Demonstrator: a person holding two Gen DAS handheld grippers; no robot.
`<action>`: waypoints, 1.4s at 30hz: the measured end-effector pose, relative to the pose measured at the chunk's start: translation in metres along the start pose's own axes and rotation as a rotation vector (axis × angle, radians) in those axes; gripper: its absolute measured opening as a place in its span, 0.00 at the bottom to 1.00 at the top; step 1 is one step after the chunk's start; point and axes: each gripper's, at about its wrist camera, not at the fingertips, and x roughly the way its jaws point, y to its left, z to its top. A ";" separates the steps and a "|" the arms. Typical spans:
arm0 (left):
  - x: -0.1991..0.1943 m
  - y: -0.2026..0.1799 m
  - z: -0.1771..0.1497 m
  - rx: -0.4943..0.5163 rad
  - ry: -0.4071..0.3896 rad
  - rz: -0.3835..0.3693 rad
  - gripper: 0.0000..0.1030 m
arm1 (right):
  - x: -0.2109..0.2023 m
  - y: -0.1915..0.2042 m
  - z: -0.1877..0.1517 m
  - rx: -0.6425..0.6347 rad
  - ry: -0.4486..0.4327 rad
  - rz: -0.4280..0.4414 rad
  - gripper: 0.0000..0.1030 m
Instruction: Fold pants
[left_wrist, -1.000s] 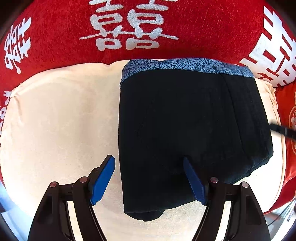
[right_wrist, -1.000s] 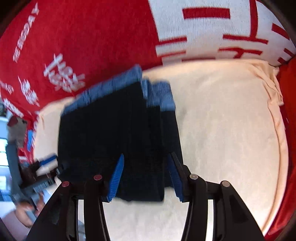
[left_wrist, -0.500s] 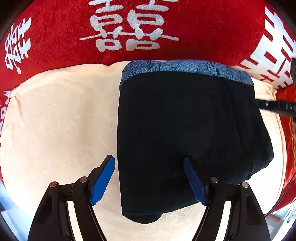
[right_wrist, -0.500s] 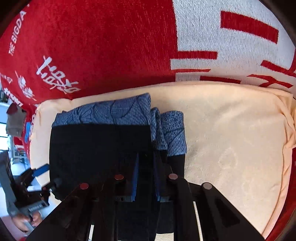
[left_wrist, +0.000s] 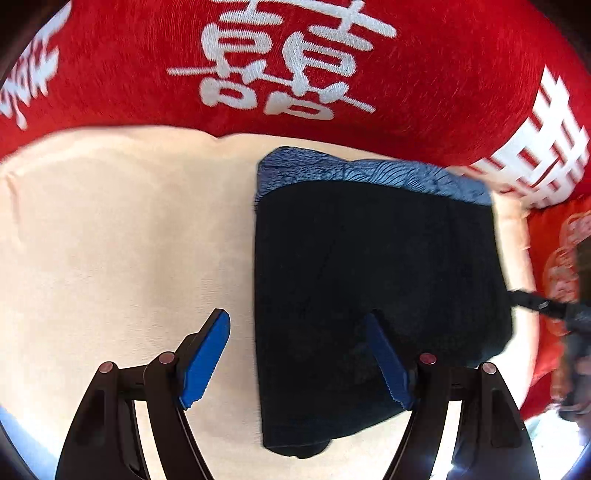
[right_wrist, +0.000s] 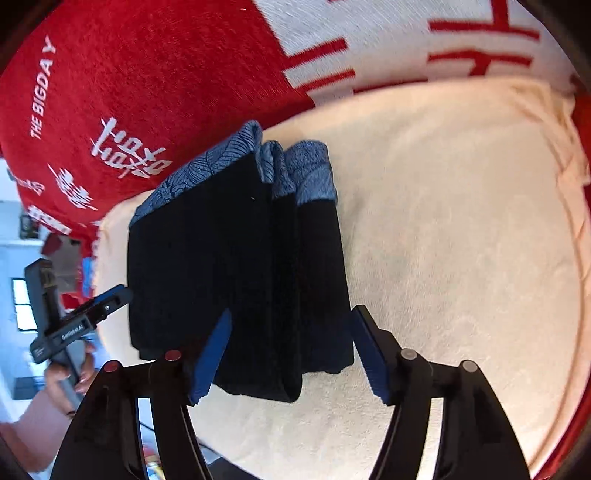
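Observation:
The black pants (left_wrist: 376, 280) lie folded into a compact stack on a cream cushion (left_wrist: 122, 236), their blue patterned waistband (left_wrist: 369, 173) at the far end. My left gripper (left_wrist: 295, 315) hovers open over the stack's left edge, one pad over the cushion and one over the cloth. In the right wrist view the pants (right_wrist: 207, 266) show several layered folds along their right side. The jaws of my right gripper (right_wrist: 291, 314) are opening. The near end of the folds lies under the gap and is not pinched. The left gripper (right_wrist: 74, 317) shows at the stack's left, held by a hand (right_wrist: 62, 384).
A red blanket with white characters (left_wrist: 288, 62) rises behind the cushion and wraps its sides. The cushion (right_wrist: 461, 240) stretches bare to the right of the pants. The right gripper's tip (left_wrist: 543, 304) pokes in at the stack's right edge.
The right gripper closed on the folded right edge of the pants half a second ago and has since opened and drawn back. The left gripper has shifted left, so the pants sit further right in its view.

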 end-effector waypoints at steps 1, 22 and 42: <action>0.002 0.004 0.003 -0.011 0.018 -0.039 0.75 | 0.001 -0.004 0.001 0.010 0.001 0.014 0.70; 0.041 0.048 0.030 -0.083 0.129 -0.262 0.81 | 0.043 -0.039 0.041 0.024 0.145 0.339 0.78; 0.039 0.002 0.026 0.010 0.010 -0.180 0.69 | 0.049 -0.029 0.049 0.018 0.138 0.383 0.46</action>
